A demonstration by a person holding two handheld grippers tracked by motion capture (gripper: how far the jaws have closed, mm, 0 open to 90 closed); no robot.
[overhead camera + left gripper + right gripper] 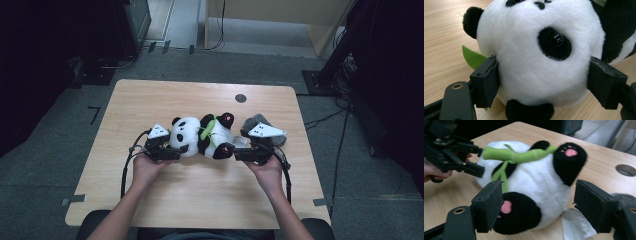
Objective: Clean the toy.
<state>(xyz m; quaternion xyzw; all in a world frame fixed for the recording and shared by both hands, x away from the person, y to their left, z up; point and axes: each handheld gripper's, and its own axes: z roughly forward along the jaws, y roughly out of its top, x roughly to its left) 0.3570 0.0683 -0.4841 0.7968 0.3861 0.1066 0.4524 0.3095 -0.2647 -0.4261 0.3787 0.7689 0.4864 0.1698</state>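
**Panda toy lies between two grippers**

High view: the panda (pixel 200 136) lies on the table (pixel 150 100), left gripper (pixel 176 149) at its head, right gripper (pixel 234 151) at its feet.

Left gripper view: wide jaws press both sides of the head.

Right gripper view: jaws stand open around the lower body, one touching a foot, the other clear.

Both forearms come in from the near edge, hands spread apart. Left gripper (pixel 172 148) points right, its fingers (pixel 485 82) set wide and pressing something between them. Right gripper (pixel 239 152) points left — fingers (pixel 487 206) gaping, not clamped.
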